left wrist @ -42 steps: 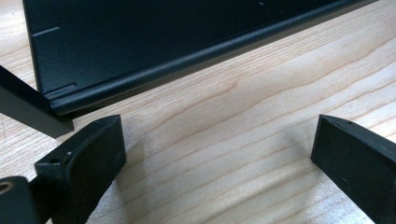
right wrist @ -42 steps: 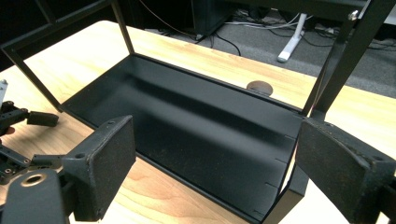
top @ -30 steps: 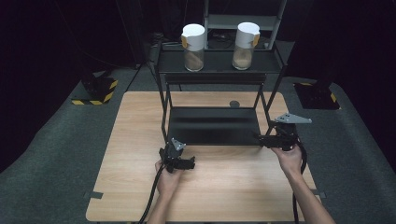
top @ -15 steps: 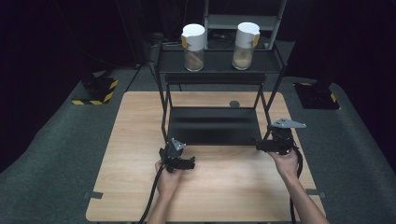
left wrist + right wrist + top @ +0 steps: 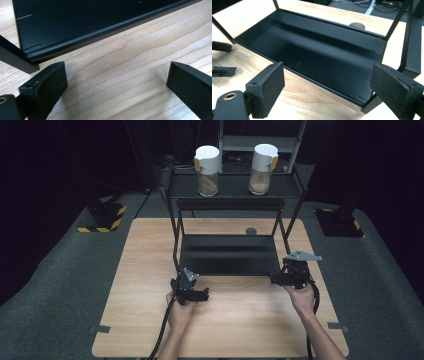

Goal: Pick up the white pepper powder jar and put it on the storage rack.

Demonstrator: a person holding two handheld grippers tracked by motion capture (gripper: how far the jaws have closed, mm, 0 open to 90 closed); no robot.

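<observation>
The black rack (image 5: 227, 215) stands at the centre of the high view, its lower shelf (image 5: 229, 254) on the wooden table (image 5: 145, 270), and two white-capped jars (image 5: 207, 164) on its top shelf in the upper middle. We hold the left gripper (image 5: 204, 295) just below the shelf's lower left corner, jaws wide apart over bare wood, gripping nothing. The right gripper (image 5: 272, 278) sits at the lower right corner, jaws equally spread and empty, facing the shelf's front edge (image 5: 317, 80). We judge this to be the approach, before any grasp. Next we likely need each gripper aligned on a rack corner or leg before closing.
</observation>
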